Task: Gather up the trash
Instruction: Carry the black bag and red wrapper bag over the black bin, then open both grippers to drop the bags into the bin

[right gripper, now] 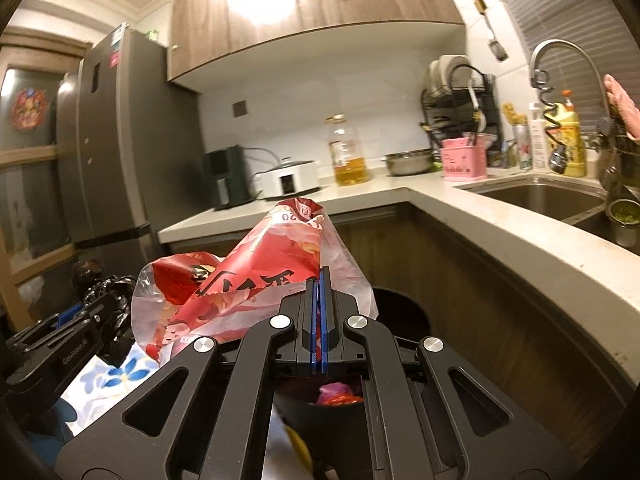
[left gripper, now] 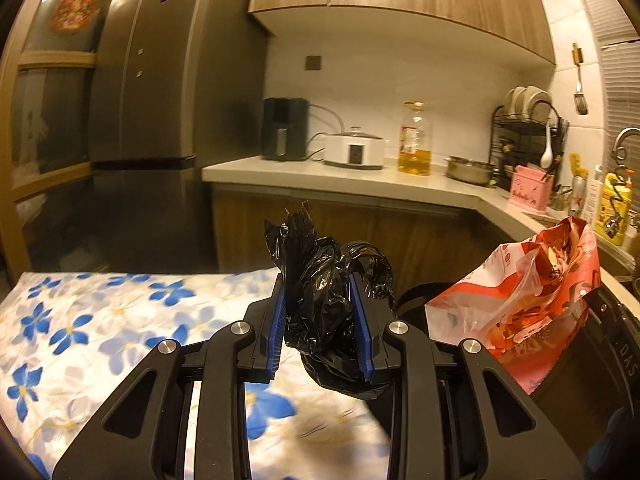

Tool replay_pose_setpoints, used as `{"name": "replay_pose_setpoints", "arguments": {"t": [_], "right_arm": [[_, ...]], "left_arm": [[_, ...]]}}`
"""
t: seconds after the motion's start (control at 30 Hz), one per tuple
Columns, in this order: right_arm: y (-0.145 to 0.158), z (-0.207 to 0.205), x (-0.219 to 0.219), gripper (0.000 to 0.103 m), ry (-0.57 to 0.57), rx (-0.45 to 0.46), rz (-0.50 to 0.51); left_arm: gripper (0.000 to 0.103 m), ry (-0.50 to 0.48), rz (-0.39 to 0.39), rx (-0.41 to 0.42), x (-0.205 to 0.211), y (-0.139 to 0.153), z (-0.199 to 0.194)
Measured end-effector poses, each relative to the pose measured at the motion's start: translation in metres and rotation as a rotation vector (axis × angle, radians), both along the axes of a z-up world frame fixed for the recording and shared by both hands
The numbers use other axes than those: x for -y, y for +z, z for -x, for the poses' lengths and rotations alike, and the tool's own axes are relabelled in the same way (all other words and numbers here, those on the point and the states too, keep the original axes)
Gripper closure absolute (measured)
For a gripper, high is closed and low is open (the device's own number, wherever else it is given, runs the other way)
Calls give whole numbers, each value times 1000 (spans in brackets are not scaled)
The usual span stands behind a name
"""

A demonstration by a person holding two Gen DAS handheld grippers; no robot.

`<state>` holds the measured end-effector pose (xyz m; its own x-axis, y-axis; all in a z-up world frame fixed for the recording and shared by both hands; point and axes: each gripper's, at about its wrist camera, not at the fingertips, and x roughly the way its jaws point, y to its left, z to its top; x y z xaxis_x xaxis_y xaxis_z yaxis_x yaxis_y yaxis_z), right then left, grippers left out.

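1. The left gripper (left gripper: 320,320) is squeezing a crumpled black plastic bag (left gripper: 332,304) between its blue pads. The bag is sitting in the middle of the left wrist view, above a table with a blue flower cloth (left gripper: 100,320).
2. The right gripper (right gripper: 319,320) is clamped tight on a red and white snack wrapper (right gripper: 256,280). The wrapper is sticking up in the middle of the right wrist view.
3. Both things are looking soft, light and crinkly. They are probably easy to squash and a bit slippery, so a thick bunched-up part is likely the best place to pinch.
4. A dark trash bin (right gripper: 404,312) is showing at the lower middle of the right wrist view, under the wrapper. Some pink and red scraps are lying inside it.
5. Both grippers are pointing forward and a little down, side by side, toward the kitchen counter (right gripper: 440,216).
6. The wrapper is hanging close above the bin, so dropping it in is likely the next job.
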<state>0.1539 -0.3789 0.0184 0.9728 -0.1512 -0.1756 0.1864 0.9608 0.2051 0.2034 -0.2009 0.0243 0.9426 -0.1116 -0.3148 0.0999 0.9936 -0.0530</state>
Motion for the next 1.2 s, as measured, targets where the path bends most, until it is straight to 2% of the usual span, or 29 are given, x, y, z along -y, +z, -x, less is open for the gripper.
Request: {"name": "replay_pose_setpoints", "arguments": {"t": [0.17,0.43,0.83,1.2], "right_arm": [[4,-2,25,102,-58,9,-14],[6,-6,47,102,-134,10,11],[-3,-26,54,102,-156,-30,33],[-15,-51,56,101,-163,-83,63]], "left_arm": [[73,-50,-21,30,32,8,-5],[73,-104,-35,26,65,7,-24],[73,-154,-22,-9,78,-4,-50],[72,-161,-25,-56,85,-18,-73]]}}
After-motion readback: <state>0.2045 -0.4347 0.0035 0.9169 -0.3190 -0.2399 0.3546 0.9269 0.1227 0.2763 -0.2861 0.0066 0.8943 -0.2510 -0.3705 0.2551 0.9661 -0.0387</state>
